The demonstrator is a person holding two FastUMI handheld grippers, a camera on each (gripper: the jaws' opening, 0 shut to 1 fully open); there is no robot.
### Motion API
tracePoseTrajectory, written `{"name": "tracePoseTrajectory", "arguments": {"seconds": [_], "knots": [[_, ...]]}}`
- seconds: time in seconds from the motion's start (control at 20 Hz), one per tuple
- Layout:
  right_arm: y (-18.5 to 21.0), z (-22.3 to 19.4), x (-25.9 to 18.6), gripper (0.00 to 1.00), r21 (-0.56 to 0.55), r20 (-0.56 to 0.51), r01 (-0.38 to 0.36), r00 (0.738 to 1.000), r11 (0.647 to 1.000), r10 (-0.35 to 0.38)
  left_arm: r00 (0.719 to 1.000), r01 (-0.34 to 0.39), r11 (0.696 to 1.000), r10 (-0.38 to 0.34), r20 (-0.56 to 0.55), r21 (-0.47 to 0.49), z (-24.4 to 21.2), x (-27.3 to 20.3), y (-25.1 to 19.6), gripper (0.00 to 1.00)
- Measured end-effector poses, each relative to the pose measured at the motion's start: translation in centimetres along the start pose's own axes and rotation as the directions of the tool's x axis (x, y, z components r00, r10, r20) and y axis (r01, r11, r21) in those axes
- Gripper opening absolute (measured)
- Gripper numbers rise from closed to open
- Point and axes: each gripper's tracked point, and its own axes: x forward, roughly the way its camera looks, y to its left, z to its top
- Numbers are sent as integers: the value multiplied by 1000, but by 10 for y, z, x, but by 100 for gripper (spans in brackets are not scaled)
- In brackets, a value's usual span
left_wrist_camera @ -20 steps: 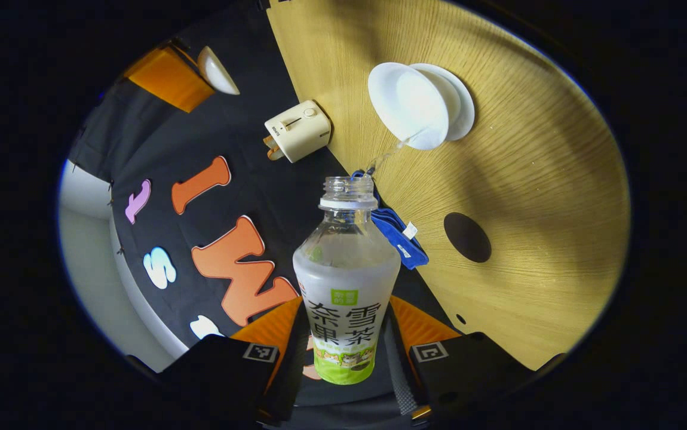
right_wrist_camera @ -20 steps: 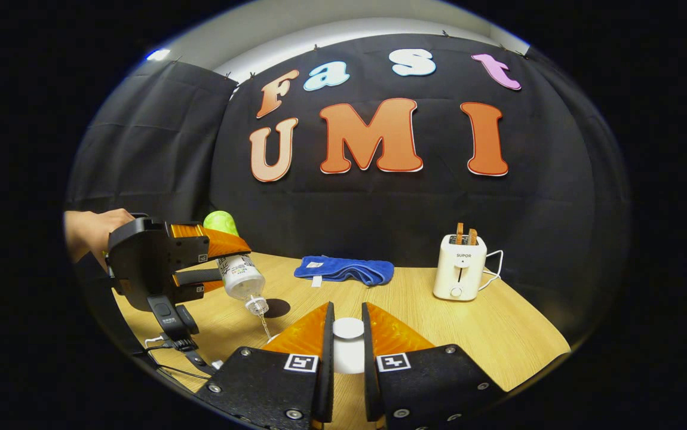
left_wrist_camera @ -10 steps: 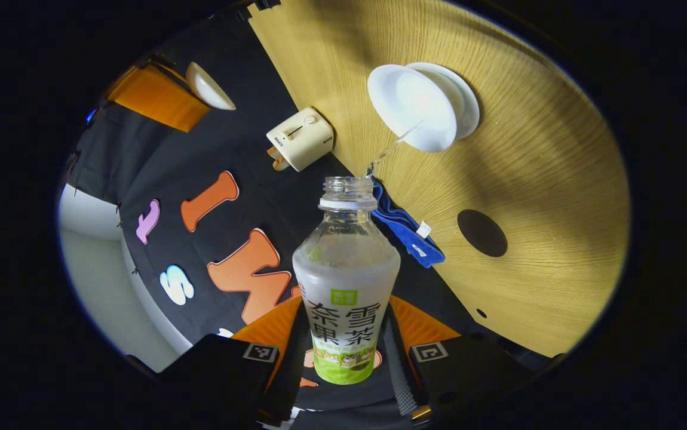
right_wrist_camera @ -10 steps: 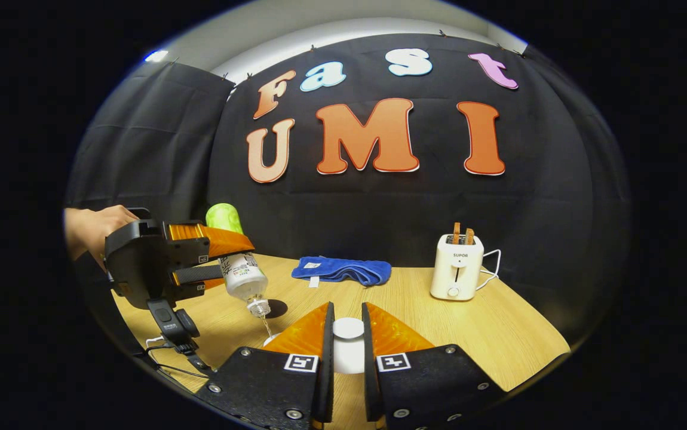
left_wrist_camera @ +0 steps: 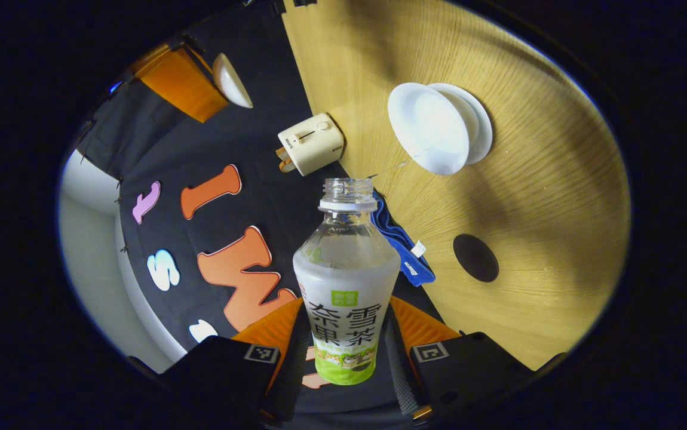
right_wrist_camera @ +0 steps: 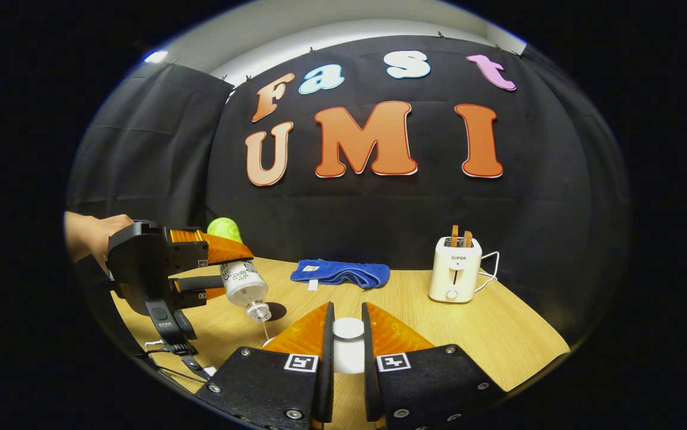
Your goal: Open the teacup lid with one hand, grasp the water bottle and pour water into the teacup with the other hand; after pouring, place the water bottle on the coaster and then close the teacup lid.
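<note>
Stream from the water bottle (left_wrist_camera: 346, 280) has thinned since 0.5 s ago; left claw (left_wrist_camera: 343, 346) grips it, tilted, mouth above the teacup (left_wrist_camera: 433, 128). Coaster (left_wrist_camera: 475, 257) lies near the teacup on the table (left_wrist_camera: 546, 197). Right claw (right_wrist_camera: 347, 346) clamps the teacup lid (right_wrist_camera: 348, 328).

Left hand-held gripper (left_wrist_camera: 344, 334) clamped and tilted downward; right hand-held gripper (right_wrist_camera: 346, 340) clamped, level.

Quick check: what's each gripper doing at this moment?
Left gripper: shut on the water bottle, tipped toward the teacup.
Right gripper: shut on the teacup lid.
</note>
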Motion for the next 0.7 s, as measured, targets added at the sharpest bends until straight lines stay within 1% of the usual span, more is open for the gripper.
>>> {"name": "tracePoseTrajectory", "arguments": {"seconds": [0.05, 0.1, 0.15, 0.2, 0.25, 0.35, 0.4, 0.45, 0.5, 0.55, 0.6, 0.65, 0.7], "knots": [[0, 0, 1, 21, 3, 1, -1, 1000, 1000, 1, 1000, -3, 999, 4, 12, -41, 2, 2, -1, 64], [0, 1, 1, 21, 7, 2, -2, 1000, 1000, 2, 1000, -15, 997, 17, 20, -80, 2, 2, 0, 66], [1, 2, 1, 21, 14, 1, -9, 1000, 1000, 9, 999, -38, 992, 41, 25, -120, 1, -1, 3, 66], [3, 2, 1, 22, 23, 3, -13, 1000, 1000, 13, 998, -55, 985, 61, 29, -164, 0, -2, 5, 69], [2, 4, 1, 21, 28, 4, -13, 1000, 1000, 13, 997, -63, 978, 70, 30, -197, -1, -2, 5, 66], [0, 6, 0, 21, 35, 11, -8, 1000, 999, 8, 996, -80, 957, 91, 25, -278, -7, -3, 3, 66], [1, 6, 1, 21, 38, 13, -9, 1000, 999, 9, 995, -90, 942, 102, 20, -323, -11, -2, 3, 63], [1, 7, 0, 21, 39, 14, -10, 1000, 999, 9, 993, -104, 924, 116, 11, -367, -17, -5, 4, 63], [0, 5, 1, 21, 35, 11, -7, 1000, 999, 7, 989, -134, 902, 146, -1, -410, -24, -6, 6, 63], [-1, 4, 2, 21, 31, 7, -1, 1000, 1000, 1, 985, -162, 874, 173, -17, -458, -32, -10, 10, 63], [-1, 4, 3, 21, 29, 3, 1, 1000, 1000, -1, 981, -183, 841, 192, -35, -509, -41, -13, 9, 66], [0, 3, 3, 21, 29, 0, 1, 1000, 1000, -1, 977, -201, 803, 206, -55, -561, -50, -12, 10, 66], [1, 4, 4, 21, 30, 0, 1, 1000, 1000, -1, 975, -212, 765, 206, -81, -608, -60, -11, 9, 63]]}}
